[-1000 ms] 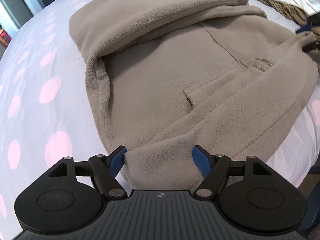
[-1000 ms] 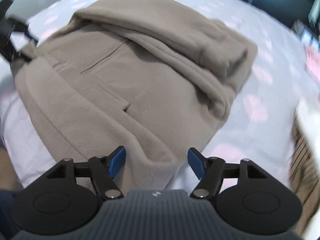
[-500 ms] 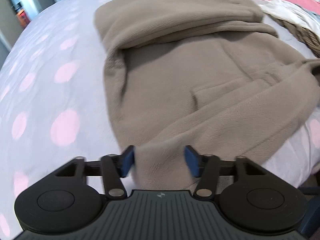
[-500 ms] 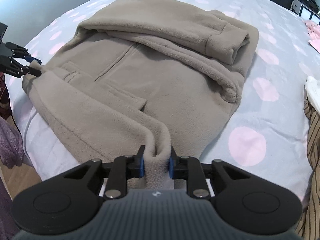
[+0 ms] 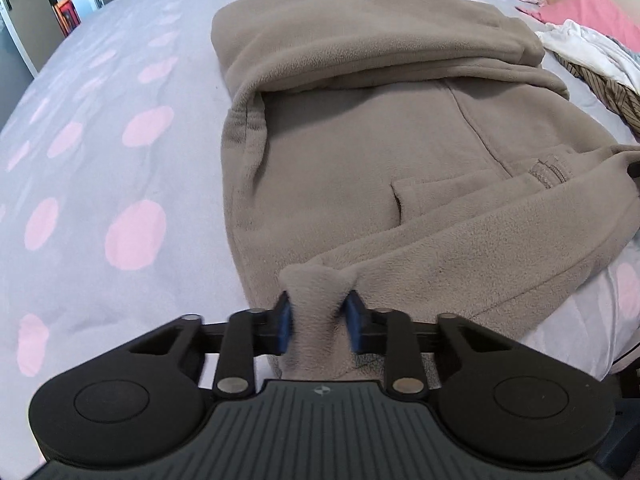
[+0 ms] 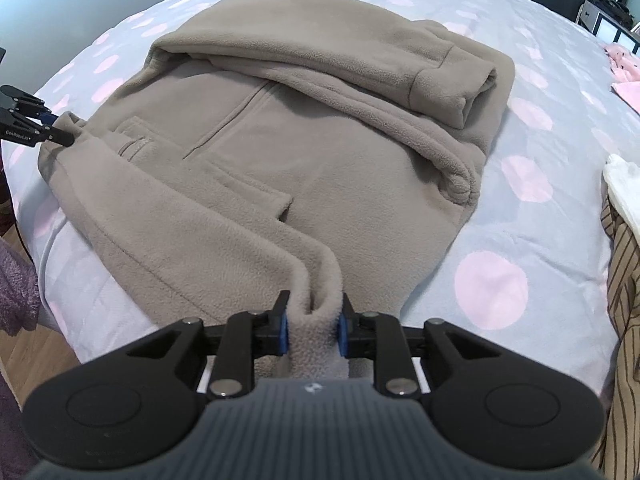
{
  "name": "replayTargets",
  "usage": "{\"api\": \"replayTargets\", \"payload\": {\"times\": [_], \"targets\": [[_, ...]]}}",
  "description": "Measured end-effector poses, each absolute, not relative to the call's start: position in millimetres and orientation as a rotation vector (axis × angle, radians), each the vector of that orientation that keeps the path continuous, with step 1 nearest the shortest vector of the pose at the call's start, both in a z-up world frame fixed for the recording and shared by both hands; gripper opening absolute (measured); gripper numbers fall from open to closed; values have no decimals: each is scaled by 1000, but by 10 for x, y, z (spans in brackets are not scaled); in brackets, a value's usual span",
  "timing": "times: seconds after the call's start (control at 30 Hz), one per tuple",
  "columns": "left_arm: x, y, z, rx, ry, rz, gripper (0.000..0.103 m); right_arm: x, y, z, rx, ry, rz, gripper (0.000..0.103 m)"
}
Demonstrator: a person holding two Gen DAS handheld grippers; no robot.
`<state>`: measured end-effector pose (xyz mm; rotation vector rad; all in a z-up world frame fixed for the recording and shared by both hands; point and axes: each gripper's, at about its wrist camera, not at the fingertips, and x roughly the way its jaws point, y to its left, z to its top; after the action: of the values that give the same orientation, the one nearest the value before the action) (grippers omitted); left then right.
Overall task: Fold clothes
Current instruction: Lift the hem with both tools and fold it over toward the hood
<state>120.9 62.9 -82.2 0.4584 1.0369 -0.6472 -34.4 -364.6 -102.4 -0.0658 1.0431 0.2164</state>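
Bed (image 5: 100, 128), grey with pink dots, bears the taupe fleece (image 5: 380, 140), which fills the frame centre. Striped cloth (image 6: 624, 280) lies at 3 o'clock in the right view. Left gripper (image 5: 318, 322), at 6 o'clock, is clamped on a bunched fleece corner; right gripper (image 6: 312, 326) likewise pinches the opposite corner.

I am looking at a big bed with a pale grey cover dotted with pink circles (image 5: 136, 236). A brown wooden floor (image 6: 36, 356) is showing beside it. Daylight is shining over the bed, and a plain grey wall (image 6: 60, 4) is standing behind.
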Motion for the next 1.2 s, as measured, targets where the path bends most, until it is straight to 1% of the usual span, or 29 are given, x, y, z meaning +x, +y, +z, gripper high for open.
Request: {"api": "replayTargets", "payload": {"times": [0.07,0.17,0.37,0.5,0.67,0.8,0.93,1.07,1.2], "targets": [[1179,605,-785,477,1019,-637,17,-366,-3625,-991,-81,1030,209,21],[1119,578,-671,502,961,-628,15,-403,-3601,-905,-104,997,196,19],[1114,627,-256,445,844,-614,14,-477,-3581,-562,-161,901,163,18],[1174,665,92,369,762,-607,14,-496,-3626,-232,-173,827,132,18],[1336,528,516,378,667,-607,14,-408,-3670,210,-215,730,104,18],[1525,320,828,403,609,-603,14,-182,-3724,493,-274,674,64,18],[1833,87,1024,416,561,-586,14,174,-3819,701,-315,625,15,18],[2260,-182,1038,425,528,-553,14,690,-3976,786,-335,588,-36,18],[2710,-438,839,437,523,-519,14,1276,-4119,697,-347,594,-71,18]]}}
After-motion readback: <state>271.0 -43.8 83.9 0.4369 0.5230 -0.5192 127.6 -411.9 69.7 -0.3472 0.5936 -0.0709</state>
